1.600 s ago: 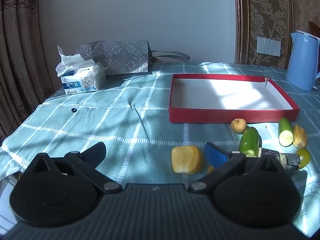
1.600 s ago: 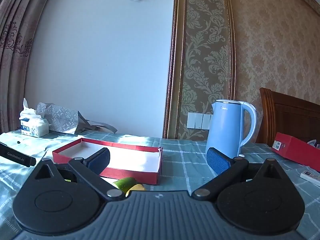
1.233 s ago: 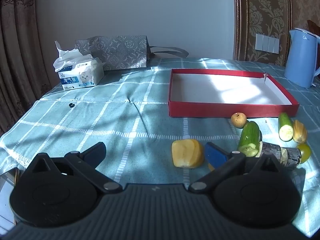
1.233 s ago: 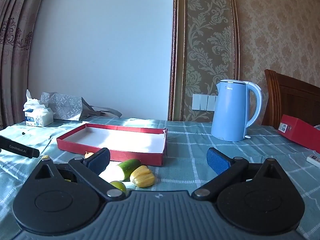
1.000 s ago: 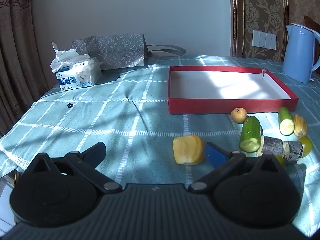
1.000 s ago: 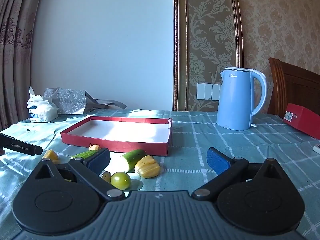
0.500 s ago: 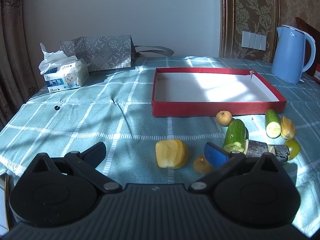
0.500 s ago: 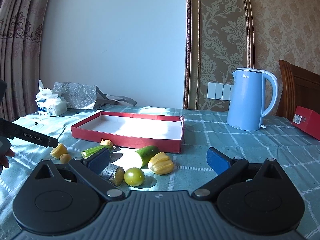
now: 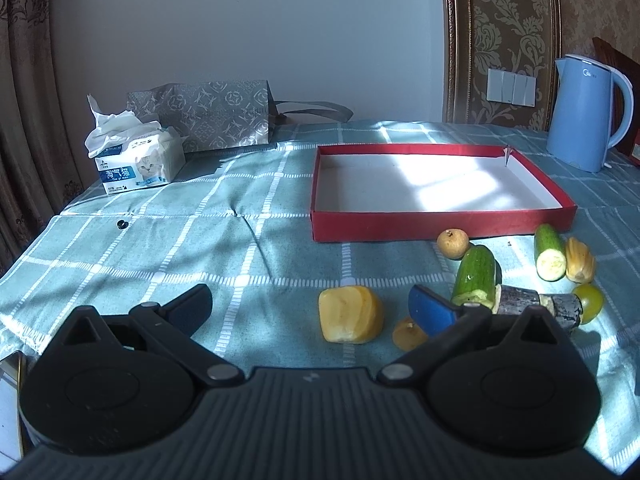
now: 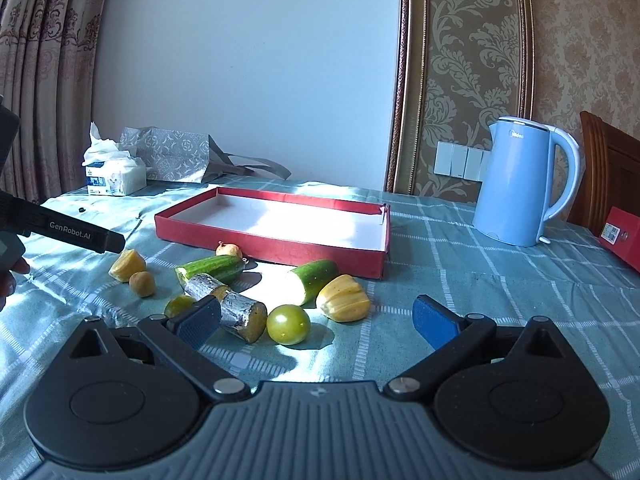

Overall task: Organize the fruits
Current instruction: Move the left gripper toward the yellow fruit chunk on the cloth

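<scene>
Both grippers, left gripper (image 9: 310,310) and right gripper (image 10: 316,320), spread wide, holding nothing. Fruits (image 10: 288,324) scattered at 6 o'clock of empty red tray (image 10: 280,246); blue kettle (image 10: 524,188) at its 3 o'clock.

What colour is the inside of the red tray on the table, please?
White: the red tray has a white floor and inner walls, seen best in the left wrist view.

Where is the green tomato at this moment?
In the right wrist view the green tomato lies on the tablecloth, between the foil-wrapped piece and the yellow fruit.
</scene>
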The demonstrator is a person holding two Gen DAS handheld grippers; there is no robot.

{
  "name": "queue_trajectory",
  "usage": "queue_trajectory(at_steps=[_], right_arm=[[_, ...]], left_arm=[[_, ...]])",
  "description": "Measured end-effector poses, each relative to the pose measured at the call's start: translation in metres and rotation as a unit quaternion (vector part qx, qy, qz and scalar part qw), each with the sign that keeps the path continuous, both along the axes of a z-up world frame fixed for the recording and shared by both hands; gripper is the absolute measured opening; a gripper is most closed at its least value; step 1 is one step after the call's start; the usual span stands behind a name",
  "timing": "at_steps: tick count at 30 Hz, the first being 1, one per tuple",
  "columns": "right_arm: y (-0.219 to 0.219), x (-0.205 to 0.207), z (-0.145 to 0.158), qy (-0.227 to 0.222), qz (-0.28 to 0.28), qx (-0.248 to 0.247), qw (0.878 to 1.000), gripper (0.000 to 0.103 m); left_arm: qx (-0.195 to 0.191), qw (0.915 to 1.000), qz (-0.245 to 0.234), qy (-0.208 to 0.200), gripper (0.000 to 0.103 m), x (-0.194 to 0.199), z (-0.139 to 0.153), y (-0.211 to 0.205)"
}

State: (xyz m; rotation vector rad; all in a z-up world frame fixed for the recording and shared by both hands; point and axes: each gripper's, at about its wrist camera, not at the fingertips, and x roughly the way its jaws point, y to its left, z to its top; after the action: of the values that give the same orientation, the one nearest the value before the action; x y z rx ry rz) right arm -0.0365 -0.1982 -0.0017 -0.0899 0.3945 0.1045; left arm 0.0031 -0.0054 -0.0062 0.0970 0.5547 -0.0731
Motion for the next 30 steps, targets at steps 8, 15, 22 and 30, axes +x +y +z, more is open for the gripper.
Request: queue_trajectory(at_steps=[8, 15, 22, 30], right_arm=[[0.033, 0.008, 0.002, 0.011, 0.062, -0.006, 0.998, 0.096], [0.043, 0.010, 0.003, 0.012, 0.071, -0.015, 0.997, 0.096], [0.041, 0.010, 0.001, 0.013, 0.069, -0.008, 0.997, 0.096], [0.045, 0.011, 0.003, 0.015, 0.079, -0.006, 0.997, 0.091]], left_arm=[[0.012, 0.9999, -0.011, -0.003, 0.103, -0.005, -0.001, -0.004], [0.027, 0.9995, -0.018, -0.007, 0.103, -0.009, -0.002, -0.005], [0.025, 0.9996, -0.009, 0.001, 0.103, -0.005, -0.007, 0.000], [0.028, 0.9995, -0.012, 0.001, 0.103, -0.007, -0.008, 0.000]])
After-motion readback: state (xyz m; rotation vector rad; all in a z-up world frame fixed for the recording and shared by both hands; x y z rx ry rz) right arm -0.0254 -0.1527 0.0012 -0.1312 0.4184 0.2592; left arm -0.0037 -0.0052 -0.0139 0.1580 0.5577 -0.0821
